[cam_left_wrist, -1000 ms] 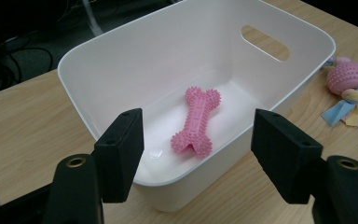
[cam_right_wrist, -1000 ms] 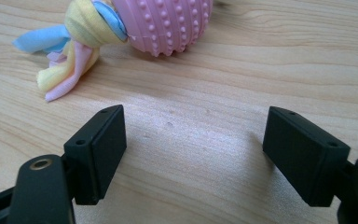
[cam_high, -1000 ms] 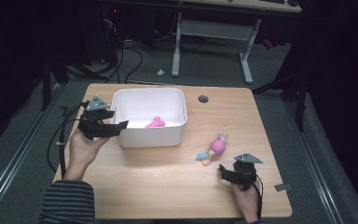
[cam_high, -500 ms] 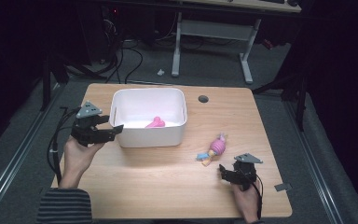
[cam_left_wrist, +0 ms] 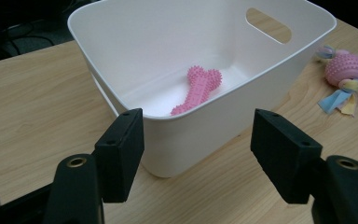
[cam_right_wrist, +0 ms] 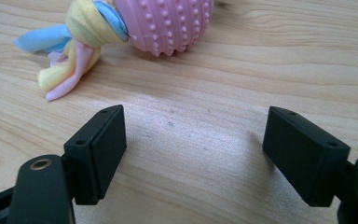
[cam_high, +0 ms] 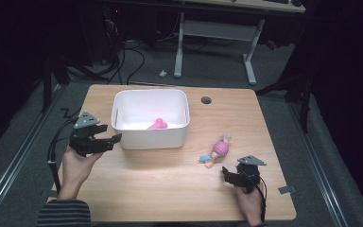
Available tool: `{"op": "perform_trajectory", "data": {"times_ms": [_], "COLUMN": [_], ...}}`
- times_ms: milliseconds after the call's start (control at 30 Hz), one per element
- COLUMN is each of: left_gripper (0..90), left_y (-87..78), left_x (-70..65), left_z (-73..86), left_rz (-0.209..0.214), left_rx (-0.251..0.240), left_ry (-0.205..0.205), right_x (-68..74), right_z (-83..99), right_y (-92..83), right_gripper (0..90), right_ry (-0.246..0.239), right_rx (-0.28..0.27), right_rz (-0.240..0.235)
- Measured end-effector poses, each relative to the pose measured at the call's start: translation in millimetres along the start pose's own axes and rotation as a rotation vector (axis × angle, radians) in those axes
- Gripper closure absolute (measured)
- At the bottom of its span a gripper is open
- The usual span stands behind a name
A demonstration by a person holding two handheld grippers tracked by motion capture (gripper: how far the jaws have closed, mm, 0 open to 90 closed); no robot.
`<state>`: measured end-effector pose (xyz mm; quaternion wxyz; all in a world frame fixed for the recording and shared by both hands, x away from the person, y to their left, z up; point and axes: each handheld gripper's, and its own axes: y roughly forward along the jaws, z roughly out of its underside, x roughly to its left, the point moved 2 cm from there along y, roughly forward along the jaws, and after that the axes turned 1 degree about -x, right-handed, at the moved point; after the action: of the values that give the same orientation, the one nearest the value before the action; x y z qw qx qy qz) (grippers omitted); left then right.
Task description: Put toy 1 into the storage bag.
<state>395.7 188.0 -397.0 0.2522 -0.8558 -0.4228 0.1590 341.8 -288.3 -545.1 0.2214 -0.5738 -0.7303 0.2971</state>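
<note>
High view: the left gripper (cam_high: pixel 115 138), jaws apart and empty, sits at nine o'clock of the white plastic tub (cam_high: pixel 150 137), which holds a pink knobbly rubber bone (cam_high: pixel 157 125).

Right gripper view: the right gripper (cam_right_wrist: pixel 193 156) is spread wide, holding nothing; the pink studded ball with pastel cloth tails (cam_right_wrist: pixel 165 23) lies at twelve o'clock on the wooden table (cam_right_wrist: pixel 205 126).

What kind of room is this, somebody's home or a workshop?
Most likely a lab or test room, not a home: a lone wooden table under bright light in a dark room, cables strewn on the grey floor, and a bare desk frame behind it.
</note>
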Motion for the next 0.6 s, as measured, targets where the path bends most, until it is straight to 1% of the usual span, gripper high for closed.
{"op": "perform_trajectory", "data": {"times_ms": [167, 333, 600], "left_gripper": [35.1, 35.1, 35.1], "left_y": [1.0, 5.2, 11.5], "left_x": [-3.1, -6.9, -10.3], "left_z": [6.6, 13.9, 25.3], "left_rz": [0.006, 0.008, 0.017], "left_rx": [0.001, 0.027, 0.035], "left_ry": [-0.004, 0.006, -0.006], "right_x": [0.0, -0.1, -0.1], "right_z": [0.0, 0.0, 0.0], "right_y": [0.0, 0.0, 0.0], "right_gripper": [21.3, 21.3, 21.3], "right_ry": [-0.001, -0.002, -0.002], "right_rx": [0.0, 0.0, 0.0], "right_rz": [0.0, 0.0, 0.0]}}
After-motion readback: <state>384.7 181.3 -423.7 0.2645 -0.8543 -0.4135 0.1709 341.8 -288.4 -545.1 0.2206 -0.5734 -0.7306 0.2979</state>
